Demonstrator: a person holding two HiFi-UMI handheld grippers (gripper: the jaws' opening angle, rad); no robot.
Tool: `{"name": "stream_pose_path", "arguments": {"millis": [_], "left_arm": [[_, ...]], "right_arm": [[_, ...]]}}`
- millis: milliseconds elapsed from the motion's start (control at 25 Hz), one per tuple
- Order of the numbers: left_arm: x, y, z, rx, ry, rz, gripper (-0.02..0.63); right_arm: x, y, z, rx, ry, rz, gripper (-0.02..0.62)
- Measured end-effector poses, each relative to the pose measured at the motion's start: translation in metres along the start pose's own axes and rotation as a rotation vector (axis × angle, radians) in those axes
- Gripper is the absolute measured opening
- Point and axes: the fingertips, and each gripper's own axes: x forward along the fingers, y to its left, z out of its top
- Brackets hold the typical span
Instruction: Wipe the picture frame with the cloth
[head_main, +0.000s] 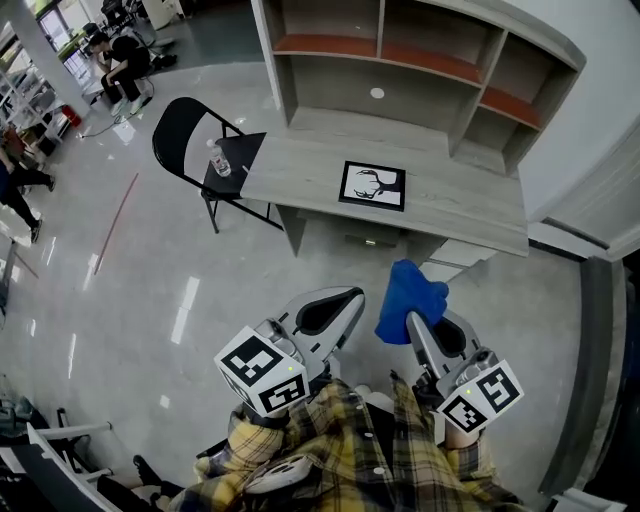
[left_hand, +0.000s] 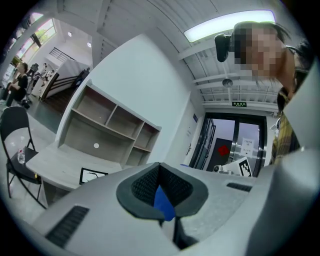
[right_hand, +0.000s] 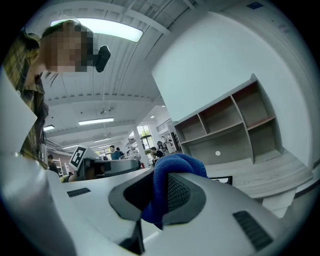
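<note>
Two hand-held grippers are seen low in the head view, both pointed toward the table. The right hand-held gripper is clamped on the blue cloth, which is bunched up above its jaws. The left hand-held gripper is closed with its jaws together. A thin blue sliver is seen at their seam in the left gripper view; what it is cannot be told. Plaid sleeves are seen behind both.

Open floor lies between the grippers and the table's near edge, and more is seen to the left. The picture frame is laid flat on the table, near the middle and closer to the near edge than to the back, well apart from both grippers. Bare tabletop is seen on either side of it.

A shelf unit with several open compartments is set along the back of the table; a small white round mark is seen on its back panel. A black folding chair stands just beside the table's left end, and a clear bottle is stood on its seat. People are seen far off at the upper left.
</note>
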Motion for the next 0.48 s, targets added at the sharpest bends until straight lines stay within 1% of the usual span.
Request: {"name": "stream_pose_path", "arguments": {"millis": [240, 480], "left_arm": [[-0.002, 0.063, 0.027, -0.004, 0.022, -0.037, 0.005], [-0.007, 0.117, 0.033, -0.039, 0.045, -0.049, 0.005]], "right_arm": [[0.066, -0.001, 0.001, 0.010, 0.008, -0.040, 0.050], [0.107, -0.007, -0.008, 0.028, 0.027, -0.103, 0.051]]}}
